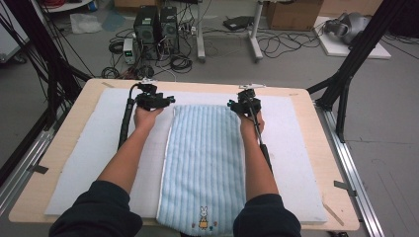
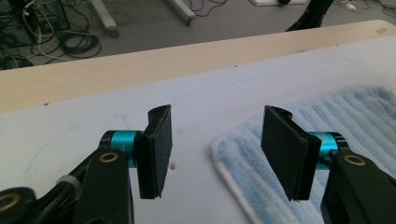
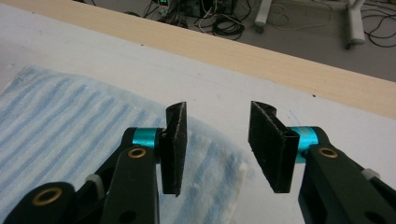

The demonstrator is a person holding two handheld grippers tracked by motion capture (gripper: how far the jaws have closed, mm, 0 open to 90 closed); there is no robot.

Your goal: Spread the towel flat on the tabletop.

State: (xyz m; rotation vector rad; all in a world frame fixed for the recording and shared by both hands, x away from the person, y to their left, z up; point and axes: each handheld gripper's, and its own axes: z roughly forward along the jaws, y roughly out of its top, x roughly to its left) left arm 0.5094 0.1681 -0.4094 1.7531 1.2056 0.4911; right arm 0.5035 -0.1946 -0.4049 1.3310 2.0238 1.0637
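The light blue striped terry towel (image 1: pixel 205 163) is lying flat and lengthwise on the white foam pad (image 1: pixel 89 148) covering the wooden table (image 1: pixel 59 143). The left gripper (image 2: pixel 215 154) and right gripper (image 3: pixel 215 149) are being held at its far corners, fingers parted and empty. For a clean release, both grippers should be lifted straight off so the corners are not dragged.
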